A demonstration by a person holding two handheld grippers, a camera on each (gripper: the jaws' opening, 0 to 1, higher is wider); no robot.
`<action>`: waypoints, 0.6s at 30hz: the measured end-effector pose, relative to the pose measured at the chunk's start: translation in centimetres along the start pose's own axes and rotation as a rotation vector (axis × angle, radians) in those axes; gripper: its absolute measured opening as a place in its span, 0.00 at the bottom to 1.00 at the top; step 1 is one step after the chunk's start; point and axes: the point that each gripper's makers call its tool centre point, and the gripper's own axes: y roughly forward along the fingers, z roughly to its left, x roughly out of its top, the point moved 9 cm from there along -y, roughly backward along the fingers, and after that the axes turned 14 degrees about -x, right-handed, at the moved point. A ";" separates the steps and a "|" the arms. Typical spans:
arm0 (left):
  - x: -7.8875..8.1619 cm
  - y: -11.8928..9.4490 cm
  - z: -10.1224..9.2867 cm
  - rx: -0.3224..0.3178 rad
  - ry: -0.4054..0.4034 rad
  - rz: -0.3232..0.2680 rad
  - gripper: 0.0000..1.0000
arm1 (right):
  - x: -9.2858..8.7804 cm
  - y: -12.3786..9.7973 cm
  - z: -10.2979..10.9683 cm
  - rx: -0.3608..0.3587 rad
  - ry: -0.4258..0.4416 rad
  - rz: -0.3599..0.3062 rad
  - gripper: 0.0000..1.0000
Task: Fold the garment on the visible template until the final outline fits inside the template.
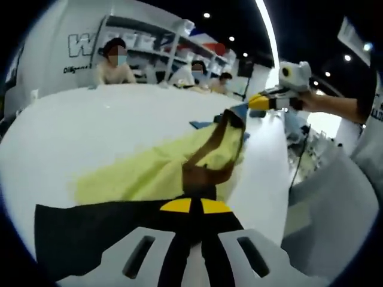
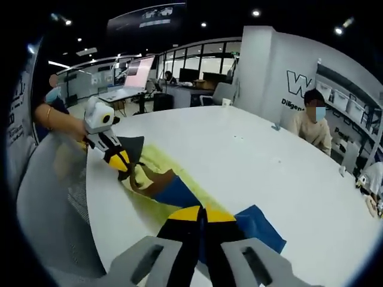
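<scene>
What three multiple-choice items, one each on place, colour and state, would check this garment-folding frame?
1. Where does the garment lie?
A. on the white table
B. on a chair
C. on a shelf

2. What colour is the garment's biggest visible panel in the left gripper view?
A. red
B. pale yellow
C. white

3. What is the left gripper doing?
A. hanging open above the table
B. shut on the garment
C. holding a cup

Key: 1 A, the cloth is spread along the white table edge. 2 B, the yellow panel is flanked by black, brown and blue parts. 3 B, its yellow-tipped jaws meet on the cloth; the right gripper pinches the other end.
</scene>
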 end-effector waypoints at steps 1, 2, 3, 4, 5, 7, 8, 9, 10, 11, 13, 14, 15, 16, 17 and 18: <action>0.3 -0.3 0.1 0.007 0.003 -0.011 0.02 | 0.2 0.0 0.0 -0.001 0.005 -0.005 0.00; 1.0 -0.6 0.2 0.031 -0.002 -0.036 0.02 | 0.1 0.2 -0.3 -0.002 0.012 -0.009 0.00; 1.6 -0.9 0.3 0.049 0.008 -0.048 0.02 | 0.1 0.3 -0.4 -0.002 0.015 -0.012 0.00; 2.2 -1.2 0.4 0.066 0.018 -0.060 0.02 | 0.2 0.7 -0.7 0.001 0.056 -0.026 0.00; 2.4 -1.4 0.7 0.079 0.026 -0.066 0.02 | 0.5 0.7 -0.6 0.007 0.081 -0.037 0.00; 3.7 -1.8 0.9 0.112 0.049 -0.086 0.02 | 1.1 0.9 -0.7 0.000 0.100 -0.053 0.00; 4.2 -1.9 1.5 0.131 0.054 -0.092 0.02 | 0.9 1.2 -1.1 -0.002 0.106 -0.057 0.00; 4.5 -2.0 1.9 0.149 0.064 -0.099 0.02 | 1.4 1.5 -1.2 -0.008 0.116 -0.068 0.00; 5.0 -2.1 2.1 0.163 0.071 -0.103 0.02 | 1.7 1.7 -1.3 -0.010 0.126 -0.076 0.00; 5.6 -2.3 2.3 0.178 0.084 -0.105 0.02 | 1.7 2.0 -1.6 -0.012 0.139 -0.084 0.00; 6.4 -2.4 2.5 0.192 0.100 -0.106 0.02 | 2.3 2.7 -1.9 -0.019 0.146 -0.094 0.00; 7.1 -2.5 2.9 0.207 0.117 -0.106 0.02 | 2.6 2.9 -2.0 -0.022 0.149 -0.097 0.00; 8.0 -2.7 3.6 0.223 0.141 -0.107 0.02 | 3.1 3.2 -1.9 -0.025 0.156 -0.102 0.00; 8.2 -2.7 3.8 0.224 0.142 -0.106 0.02 | 3.4 3.4 -2.0 -0.028 0.162 -0.105 0.00; 9.0 -2.8 4.0 0.218 0.145 -0.109 0.02 | 3.4 4.2 -2.6 -0.037 0.165 -0.108 0.00; 9.8 -3.0 4.1 0.206 0.157 -0.124 0.02 | 3.5 4.6 -3.0 -0.044 0.164 -0.110 0.00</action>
